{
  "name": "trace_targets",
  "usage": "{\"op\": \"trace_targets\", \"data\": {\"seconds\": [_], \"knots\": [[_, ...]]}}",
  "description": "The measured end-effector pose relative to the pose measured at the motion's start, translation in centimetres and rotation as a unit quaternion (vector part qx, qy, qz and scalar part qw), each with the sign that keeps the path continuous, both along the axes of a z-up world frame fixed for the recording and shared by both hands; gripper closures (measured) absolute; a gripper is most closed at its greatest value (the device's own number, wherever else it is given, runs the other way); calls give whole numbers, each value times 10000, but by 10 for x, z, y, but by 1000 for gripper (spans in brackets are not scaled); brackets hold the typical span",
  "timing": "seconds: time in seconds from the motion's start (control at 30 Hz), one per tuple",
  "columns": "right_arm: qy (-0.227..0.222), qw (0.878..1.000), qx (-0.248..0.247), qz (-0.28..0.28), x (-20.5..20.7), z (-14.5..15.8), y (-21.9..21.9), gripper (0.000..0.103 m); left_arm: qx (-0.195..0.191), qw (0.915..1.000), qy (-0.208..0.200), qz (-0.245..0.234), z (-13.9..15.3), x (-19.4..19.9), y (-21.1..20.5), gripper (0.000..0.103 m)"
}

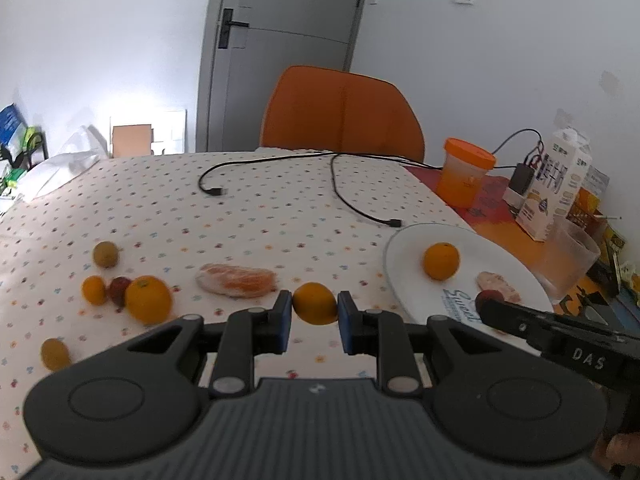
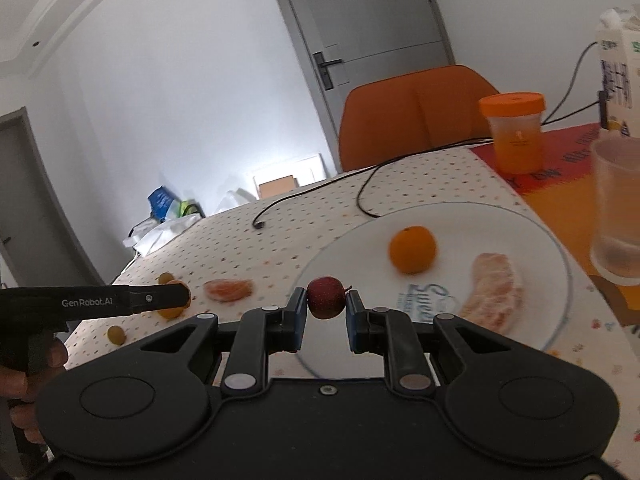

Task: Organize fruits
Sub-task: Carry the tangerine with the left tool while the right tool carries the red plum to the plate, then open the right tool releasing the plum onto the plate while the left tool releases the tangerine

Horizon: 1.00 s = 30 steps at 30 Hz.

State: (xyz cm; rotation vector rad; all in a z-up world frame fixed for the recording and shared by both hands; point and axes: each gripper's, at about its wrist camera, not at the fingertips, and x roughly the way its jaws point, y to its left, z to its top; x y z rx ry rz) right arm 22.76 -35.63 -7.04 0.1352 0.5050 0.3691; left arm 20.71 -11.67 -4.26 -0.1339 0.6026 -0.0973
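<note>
My left gripper (image 1: 315, 307) is shut on a small orange (image 1: 315, 304), held above the dotted tablecloth left of the white plate (image 1: 404, 248). My right gripper (image 2: 326, 304) is shut on a small dark red fruit (image 2: 326, 297) over the near left edge of the white plate (image 2: 532, 240). On that plate lie an orange (image 2: 412, 249) and a peeled citrus piece (image 2: 494, 294). Loose on the cloth at the left are a big orange (image 1: 148, 299), a small orange (image 1: 93, 289), a red fruit (image 1: 119, 290), two greenish fruits (image 1: 106, 254) and a peeled citrus piece (image 1: 237, 280).
Black cables (image 1: 344, 192) trail across the cloth behind the fruit. An orange-lidded jar (image 1: 464, 172), a milk carton (image 1: 558, 184) and a clear plastic cup (image 1: 568, 260) stand right of the plate. An orange chair (image 1: 342, 114) is at the table's far side.
</note>
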Motion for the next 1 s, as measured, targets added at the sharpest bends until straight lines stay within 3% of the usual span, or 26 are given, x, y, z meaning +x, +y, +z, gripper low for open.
{"op": "trace_targets", "data": {"seconds": [0.2, 0.37, 0.73, 0.93, 1.0], "knots": [[-32, 9999, 74, -124, 1, -4, -15, 83, 140, 9997, -61, -191, 5, 3, -26, 80], [-90, 9996, 145, -217, -2, -6, -26, 73, 218, 9992, -58, -321, 6, 7, -41, 80], [-102, 9989, 284, -362, -4, -12, -44, 68, 320, 9975, -40, -628, 5, 16, -72, 80], [-74, 9988, 304, -382, -3, -15, -46, 65, 160, 9982, -75, -575, 6, 18, -74, 76], [-50, 9988, 331, -361, -3, -15, -46, 58, 94, 9985, -59, -541, 6, 17, -70, 76]]}}
